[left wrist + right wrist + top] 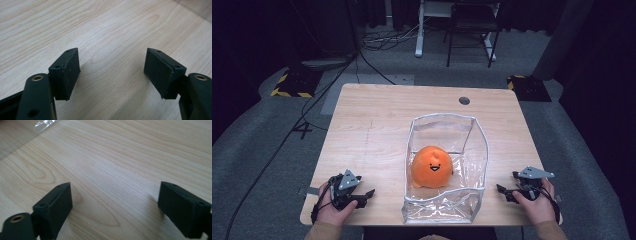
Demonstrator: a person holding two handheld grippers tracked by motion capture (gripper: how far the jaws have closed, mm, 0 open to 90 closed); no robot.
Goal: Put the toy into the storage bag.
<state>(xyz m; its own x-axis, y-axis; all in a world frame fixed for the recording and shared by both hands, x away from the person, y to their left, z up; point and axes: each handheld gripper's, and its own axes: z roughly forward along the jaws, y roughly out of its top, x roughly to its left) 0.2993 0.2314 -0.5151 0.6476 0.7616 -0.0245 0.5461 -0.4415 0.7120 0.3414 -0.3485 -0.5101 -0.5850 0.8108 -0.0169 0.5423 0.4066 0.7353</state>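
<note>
High view: a round orange plush toy (pixel 431 167) sat inside a clear, crinkled plastic bag (pixel 472 195).
Both grippers, left (pixel 368 194) and right (pixel 503 193), rested on the wooden table (pixel 372 130) flanking it, jaws spread, empty.

One orange plush toy (pixel 431 167) sits inside one clear plastic bag (pixel 472 150). One wooden tabletop (pixel 372 125) carries both. Two grippers are there, one left gripper (pixel 363 195) and one right gripper (pixel 507 191), each with two black fingers (pixel 65 72). Two hands hold them. One round hole (pixel 464 100) marks the tabletop.
</note>
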